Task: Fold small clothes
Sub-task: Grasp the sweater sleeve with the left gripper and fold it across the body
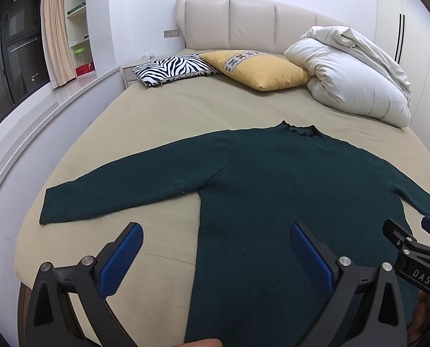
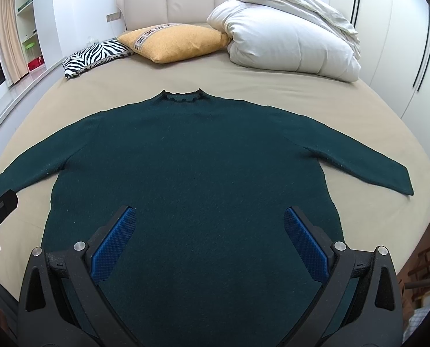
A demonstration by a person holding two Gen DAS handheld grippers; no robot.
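Note:
A dark green long-sleeved sweater (image 1: 287,179) lies flat on the beige bed sheet (image 1: 163,110), collar toward the headboard, both sleeves spread out; it also shows in the right wrist view (image 2: 197,156). My left gripper (image 1: 215,237) is open and empty, above the sweater's lower left side and the sheet beside it. My right gripper (image 2: 209,219) is open and empty, above the sweater's lower body. The right gripper also shows at the right edge of the left wrist view (image 1: 411,240).
A zebra-print pillow (image 1: 171,68), a yellow pillow (image 1: 258,69) and a rolled white duvet (image 1: 354,78) lie near the padded headboard (image 1: 244,20). A windowsill ledge (image 1: 41,110) runs along the bed's left side. White wardrobe doors (image 2: 403,43) stand at the right.

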